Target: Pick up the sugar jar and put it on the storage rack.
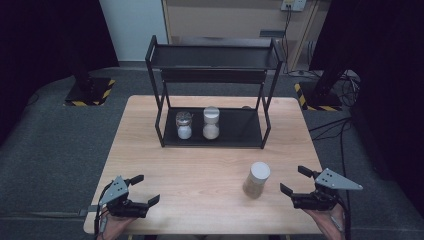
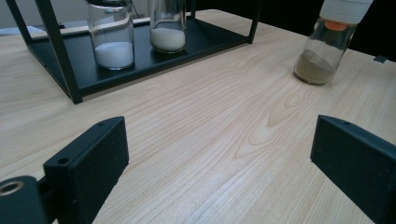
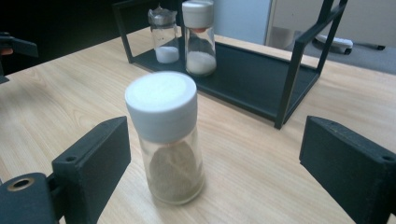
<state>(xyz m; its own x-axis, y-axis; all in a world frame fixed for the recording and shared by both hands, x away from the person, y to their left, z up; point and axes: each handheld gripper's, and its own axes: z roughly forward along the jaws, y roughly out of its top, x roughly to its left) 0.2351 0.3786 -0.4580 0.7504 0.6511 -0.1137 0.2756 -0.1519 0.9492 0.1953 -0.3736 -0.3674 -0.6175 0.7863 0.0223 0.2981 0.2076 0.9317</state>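
My right gripper [image 1: 295, 181] hovers low with jaws spread wide, just beside the brown-spice jar [image 1: 257, 179], which stands upright on the table [image 1: 200, 165] near its front right, untouched; my left gripper [image 1: 144, 189] is likewise wide apart at the front left; two white-powder jars [image 1: 198, 125] stand on the black rack [image 1: 240, 127].

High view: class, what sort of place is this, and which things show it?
Probably a lab or studio set up for recording, not a kitchen: a wooden table on grey carpet, hazard-striped stand bases, loose floor cables, and a spice jar and black rack laid out for practice.
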